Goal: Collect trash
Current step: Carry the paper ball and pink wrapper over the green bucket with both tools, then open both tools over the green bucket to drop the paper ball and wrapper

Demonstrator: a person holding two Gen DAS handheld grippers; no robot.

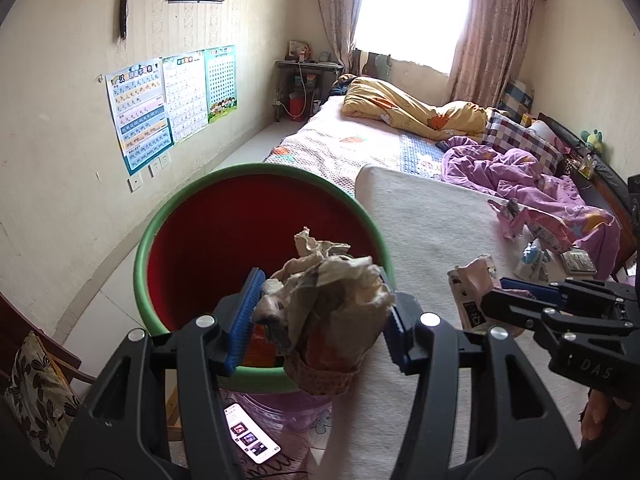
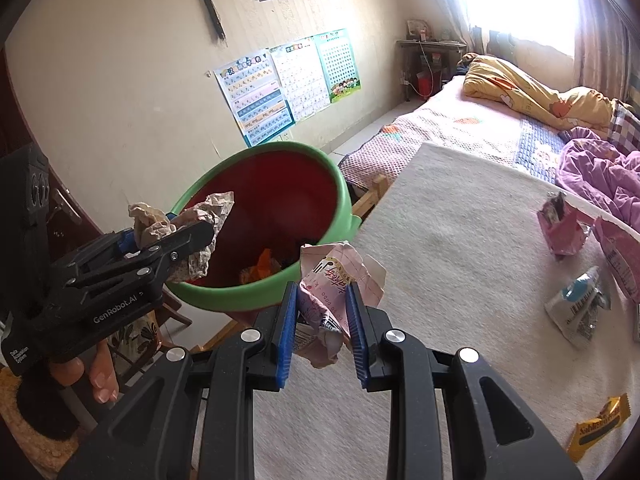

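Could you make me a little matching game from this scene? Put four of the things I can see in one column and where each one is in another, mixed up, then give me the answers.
Things:
1. crumpled beige paper
2. pink wrapper
3. yellow wrapper
4. phone

Places:
A. lying on the white table cover near the edge
B. clamped in the right gripper
C. below the bin, screen lit
D. clamped in the left gripper over the bin

Pairs: 1-D, 2-B, 3-A, 4-C
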